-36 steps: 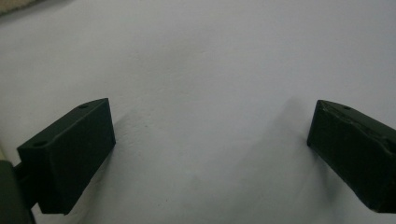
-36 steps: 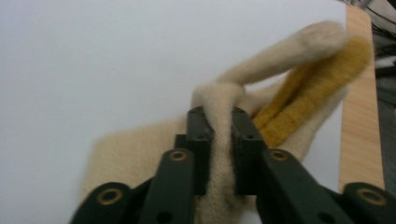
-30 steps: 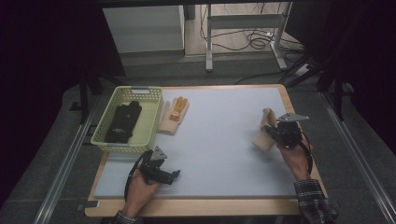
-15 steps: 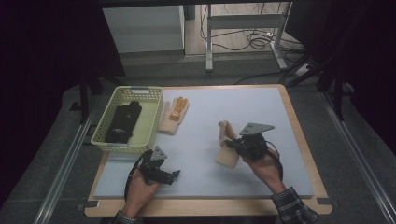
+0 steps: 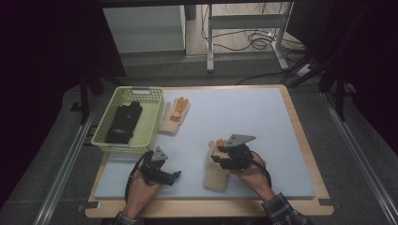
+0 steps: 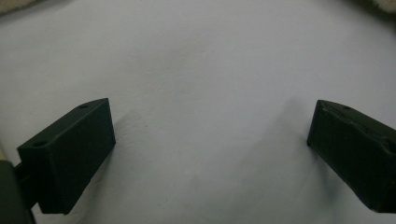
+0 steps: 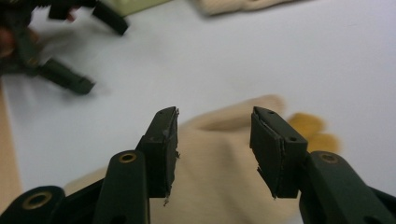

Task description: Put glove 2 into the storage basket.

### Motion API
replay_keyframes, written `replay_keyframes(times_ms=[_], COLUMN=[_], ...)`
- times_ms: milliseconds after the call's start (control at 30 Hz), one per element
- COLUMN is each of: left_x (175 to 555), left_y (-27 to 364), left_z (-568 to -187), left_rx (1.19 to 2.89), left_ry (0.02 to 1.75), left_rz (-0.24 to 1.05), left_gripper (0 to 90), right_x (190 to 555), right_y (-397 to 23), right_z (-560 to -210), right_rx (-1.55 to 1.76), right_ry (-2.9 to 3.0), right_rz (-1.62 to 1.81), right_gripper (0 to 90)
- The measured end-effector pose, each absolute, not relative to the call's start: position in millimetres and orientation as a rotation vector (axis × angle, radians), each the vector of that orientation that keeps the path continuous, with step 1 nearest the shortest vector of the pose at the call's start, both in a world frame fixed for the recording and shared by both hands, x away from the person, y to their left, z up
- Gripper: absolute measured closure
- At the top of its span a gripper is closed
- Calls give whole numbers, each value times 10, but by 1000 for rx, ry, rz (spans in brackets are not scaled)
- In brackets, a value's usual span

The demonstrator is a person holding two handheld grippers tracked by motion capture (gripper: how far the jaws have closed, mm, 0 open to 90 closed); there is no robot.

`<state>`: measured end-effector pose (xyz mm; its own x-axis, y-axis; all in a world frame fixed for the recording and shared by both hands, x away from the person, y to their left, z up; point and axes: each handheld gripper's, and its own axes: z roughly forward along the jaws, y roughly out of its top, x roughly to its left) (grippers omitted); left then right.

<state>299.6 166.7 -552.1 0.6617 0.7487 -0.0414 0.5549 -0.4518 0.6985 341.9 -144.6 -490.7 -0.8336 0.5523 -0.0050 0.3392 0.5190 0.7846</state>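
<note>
Right gripper (image 5: pixel 220 157), jaws just opening, sits on the glove (image 5: pixel 215 175), whose length points toward the basket (image 5: pixel 101 136).

Yellow-green basket (image 5: pixel 151 123) holds dark gloves (image 5: pixel 123 123) — second cream glove (image 5: pixel 175 115) just beside it.

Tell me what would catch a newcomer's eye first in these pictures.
Probably the cream knitted glove with orange fingertips lying near the front of the pale grey mat, with the right gripper poised just above it, its jaws just opened and not pressing it. A matching cream glove lies beside the pale green plastic basket at the left, which holds black gloves.
</note>
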Motion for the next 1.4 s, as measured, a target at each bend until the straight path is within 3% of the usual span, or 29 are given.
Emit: replay_keyframes(times_ms=[233, 833, 1133, 1400], left_x=[2998, 2995, 2996, 2995], left_y=[1670, 1668, 1669, 1670], left_z=[-5520, -5520, -5519, -5520], left_rx=[2180, 2178, 2179, 2180], left_ry=[999, 1002, 1001, 1002], left_rz=[357, 356, 357, 356], left_gripper=[11, 11, 11, 11], right_x=[3616, 3824, 4054, 4445], right_y=[-1627, -979, -915, -591], right_z=[-4952, -5281, -5100, -5059], right_rx=[858, 724, 769, 784], right_ry=[2492, 2604, 2570, 2574], right_rz=[1208, 1080, 1145, 1145], right_gripper=[630, 606, 575, 559])
